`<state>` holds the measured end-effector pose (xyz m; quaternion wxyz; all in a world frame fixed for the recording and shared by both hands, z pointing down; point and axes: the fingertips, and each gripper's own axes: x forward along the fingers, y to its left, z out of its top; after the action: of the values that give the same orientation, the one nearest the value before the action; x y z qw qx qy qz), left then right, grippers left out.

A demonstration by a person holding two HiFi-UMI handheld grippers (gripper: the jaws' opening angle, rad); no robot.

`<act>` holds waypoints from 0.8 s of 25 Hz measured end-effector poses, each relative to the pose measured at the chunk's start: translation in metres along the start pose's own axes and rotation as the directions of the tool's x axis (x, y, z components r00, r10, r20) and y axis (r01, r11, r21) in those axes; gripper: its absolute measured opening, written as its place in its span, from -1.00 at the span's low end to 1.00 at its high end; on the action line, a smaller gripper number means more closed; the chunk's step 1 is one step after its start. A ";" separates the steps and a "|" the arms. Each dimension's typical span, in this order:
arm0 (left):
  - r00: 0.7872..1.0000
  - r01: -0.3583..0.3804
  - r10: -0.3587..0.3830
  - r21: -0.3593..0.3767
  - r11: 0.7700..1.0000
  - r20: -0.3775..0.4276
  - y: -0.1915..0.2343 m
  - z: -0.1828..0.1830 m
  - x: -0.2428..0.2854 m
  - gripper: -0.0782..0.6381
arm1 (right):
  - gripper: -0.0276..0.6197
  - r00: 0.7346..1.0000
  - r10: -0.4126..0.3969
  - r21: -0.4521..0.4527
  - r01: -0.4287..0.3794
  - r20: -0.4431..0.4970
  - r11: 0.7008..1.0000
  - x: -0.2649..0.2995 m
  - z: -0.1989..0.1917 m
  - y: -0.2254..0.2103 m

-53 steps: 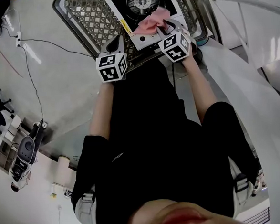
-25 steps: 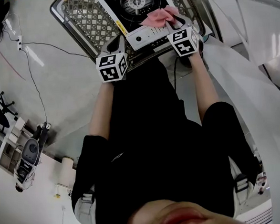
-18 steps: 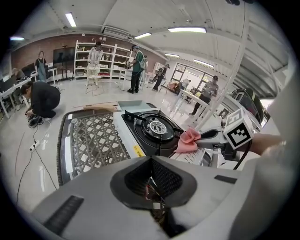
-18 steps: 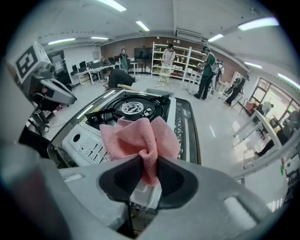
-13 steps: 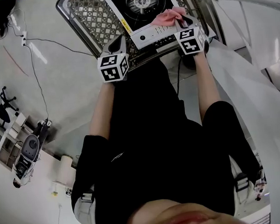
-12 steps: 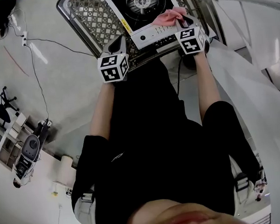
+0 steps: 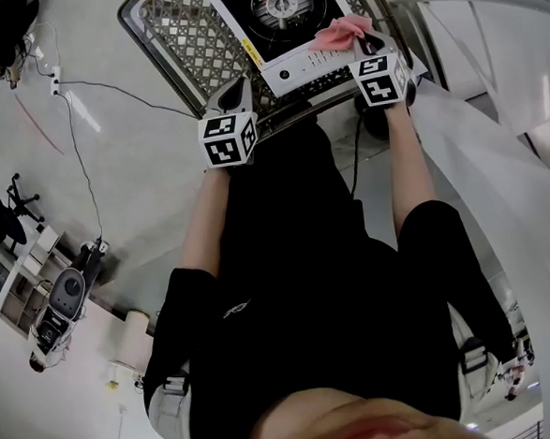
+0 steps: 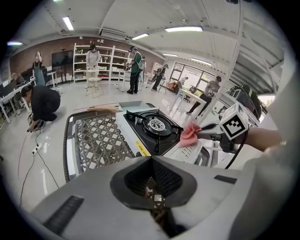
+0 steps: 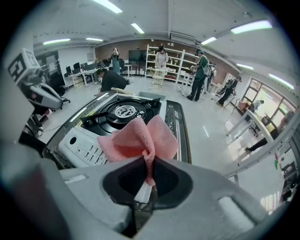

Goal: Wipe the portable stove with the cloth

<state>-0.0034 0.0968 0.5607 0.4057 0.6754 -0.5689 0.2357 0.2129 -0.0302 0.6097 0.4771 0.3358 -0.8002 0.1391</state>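
Cloth point(image 9: 140, 136), pink and bunched, sits pinched in the right gripper point(image 9: 149, 161), whose jaws have just been closing on it, at the white front corner of the portable stove point(image 7: 280, 21). The left gripper point(image 8: 151, 158) is pressed together, empty, over the lattice table point(image 7: 183, 42).

Stove point(image 7: 280, 21) on lattice table point(image 7: 183, 42), right part; cloth point(image 7: 340, 33) above stove's near right corner.

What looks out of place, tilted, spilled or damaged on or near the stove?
Nothing looks spilled, broken or askew. The stove sits flat on the table. Only the cloth is bunched up, pinched by one fold in the right gripper, whose jaws have just been closing on it.
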 end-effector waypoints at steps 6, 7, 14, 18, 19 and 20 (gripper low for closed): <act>1.000 0.025 -0.025 -0.017 1.000 0.012 0.005 -0.010 -0.006 -0.78 | -0.83 0.995 -0.020 0.078 0.013 0.095 0.997 -0.023 0.016 0.008; 0.999 0.029 -0.029 -0.022 0.999 0.018 0.008 -0.009 -0.007 -0.78 | -0.83 0.994 -0.021 0.085 0.012 0.106 0.996 -0.025 0.022 0.012; 0.994 0.071 -0.067 -0.040 0.997 0.085 0.032 0.010 -0.021 -0.78 | -0.83 0.987 0.007 0.018 -0.010 0.158 1.000 -0.039 0.086 0.063; 0.989 0.073 -0.078 0.048 0.996 0.127 0.041 0.020 -0.032 -0.78 | -0.83 0.988 0.055 -0.106 -0.040 0.144 0.994 -0.040 0.124 0.109; 0.986 0.083 -0.088 0.044 0.996 0.141 0.042 0.025 -0.035 -0.78 | -0.83 0.988 0.065 -0.135 -0.046 0.138 0.990 -0.042 0.134 0.120; 0.983 0.095 -0.099 0.033 0.995 0.154 0.045 0.030 -0.038 -0.78 | -0.83 0.989 0.076 -0.158 -0.055 0.130 0.986 -0.044 0.145 0.132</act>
<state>-0.0604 0.0932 0.5265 0.3623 0.7238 -0.5622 0.1694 0.0414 0.0064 0.5116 0.4415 0.2801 -0.8496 0.0691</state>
